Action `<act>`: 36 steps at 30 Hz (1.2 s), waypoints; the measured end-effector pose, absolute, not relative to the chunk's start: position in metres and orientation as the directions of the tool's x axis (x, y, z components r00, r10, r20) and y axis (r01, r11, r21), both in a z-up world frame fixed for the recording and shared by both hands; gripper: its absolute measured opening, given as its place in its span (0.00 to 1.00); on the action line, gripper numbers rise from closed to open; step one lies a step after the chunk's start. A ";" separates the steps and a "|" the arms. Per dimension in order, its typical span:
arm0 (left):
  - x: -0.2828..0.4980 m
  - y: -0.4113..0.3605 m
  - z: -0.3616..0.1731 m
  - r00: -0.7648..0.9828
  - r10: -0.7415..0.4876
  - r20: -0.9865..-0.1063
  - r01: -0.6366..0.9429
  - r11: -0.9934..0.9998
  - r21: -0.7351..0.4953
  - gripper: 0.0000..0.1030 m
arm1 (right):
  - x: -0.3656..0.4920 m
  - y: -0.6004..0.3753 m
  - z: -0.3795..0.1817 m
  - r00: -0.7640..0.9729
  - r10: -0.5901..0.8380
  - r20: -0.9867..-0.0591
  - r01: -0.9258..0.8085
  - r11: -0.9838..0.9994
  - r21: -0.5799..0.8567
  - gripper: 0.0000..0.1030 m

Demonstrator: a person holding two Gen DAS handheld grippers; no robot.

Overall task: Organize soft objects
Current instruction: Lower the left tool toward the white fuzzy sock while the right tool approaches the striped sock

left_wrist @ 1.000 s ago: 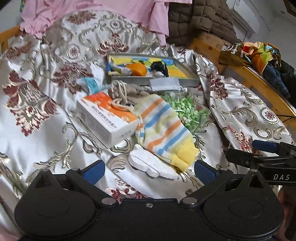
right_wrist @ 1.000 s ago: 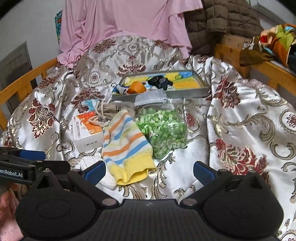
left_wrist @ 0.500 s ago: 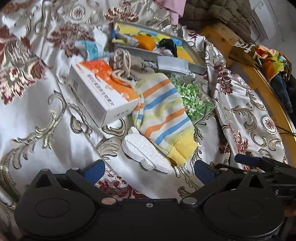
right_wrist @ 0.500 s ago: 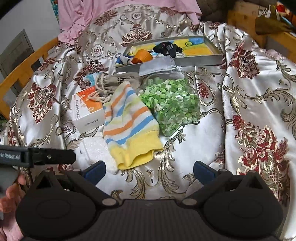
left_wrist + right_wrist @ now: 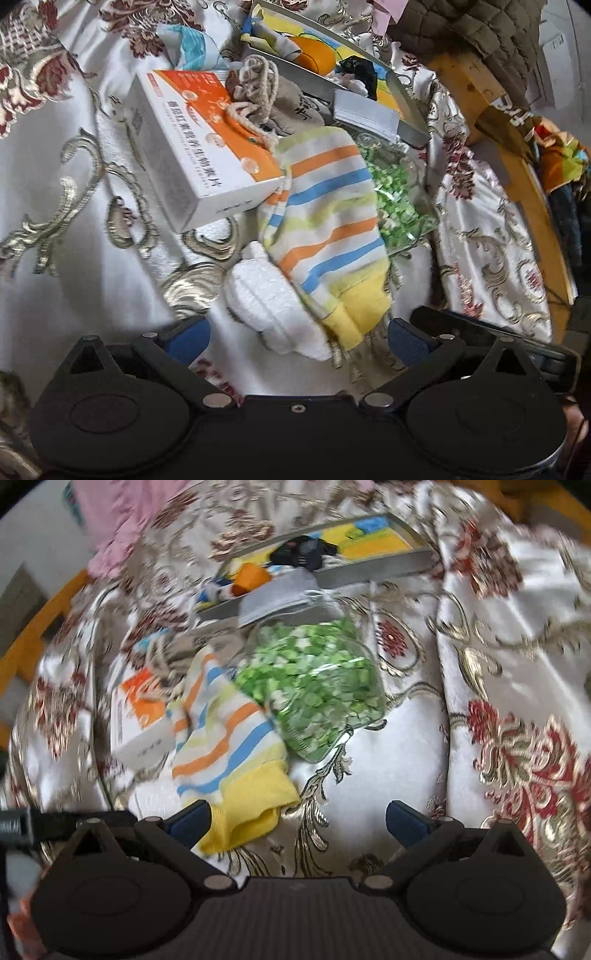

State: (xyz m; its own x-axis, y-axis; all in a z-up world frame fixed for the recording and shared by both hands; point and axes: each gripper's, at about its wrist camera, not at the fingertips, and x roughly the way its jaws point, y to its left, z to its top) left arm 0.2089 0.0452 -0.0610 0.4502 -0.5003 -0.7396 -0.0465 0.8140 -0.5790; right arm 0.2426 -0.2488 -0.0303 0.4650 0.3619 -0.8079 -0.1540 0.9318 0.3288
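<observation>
A striped sock [image 5: 325,225] with a yellow cuff lies on the patterned cloth; it also shows in the right wrist view [image 5: 229,734]. A white fluffy sock [image 5: 273,306] lies partly under it. My left gripper [image 5: 295,341] is open, its fingers either side of the white sock and the yellow cuff. My right gripper [image 5: 297,818] is open, its left finger [image 5: 190,819] at the yellow cuff. A grey tray [image 5: 373,92] holding several soft items lies beyond, also in the right wrist view [image 5: 373,568].
An orange and white box [image 5: 199,144], a beige drawstring pouch [image 5: 269,99], a grey mask [image 5: 365,118] and a clear bag of green pieces [image 5: 314,690] lie around the sock. A wooden frame [image 5: 524,184] runs on the right.
Both grippers have moved forward and down towards the socks. The objects now look larger and nearer. Nothing was grasped.
</observation>
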 end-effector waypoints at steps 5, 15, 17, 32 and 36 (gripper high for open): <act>0.213 0.043 -0.065 0.445 -0.546 -0.710 -0.044 0.778 -0.627 0.99 | 0.249 -0.251 -0.034 0.465 0.380 -0.800 -0.147 0.924 0.354 1.00; 0.216 0.030 -0.069 0.451 -0.537 -0.713 0.010 0.802 -0.597 0.92 | 0.272 -0.246 -0.047 0.425 0.475 -0.771 -0.105 0.872 0.479 1.00; 0.215 0.029 -0.068 0.457 -0.531 -0.714 0.021 0.808 -0.588 0.90 | 0.275 -0.246 -0.052 0.417 0.503 -0.757 -0.090 0.851 0.517 1.00; 0.211 0.032 -0.067 0.481 -0.527 -0.700 0.037 0.811 -0.584 0.80 | 0.292 -0.233 -0.068 0.404 0.610 -0.682 -0.118 0.774 0.622 0.99; 0.211 0.033 -0.066 0.489 -0.515 -0.704 0.031 0.817 -0.576 0.70 | 0.293 -0.227 -0.070 0.374 0.638 -0.673 -0.130 0.754 0.643 0.91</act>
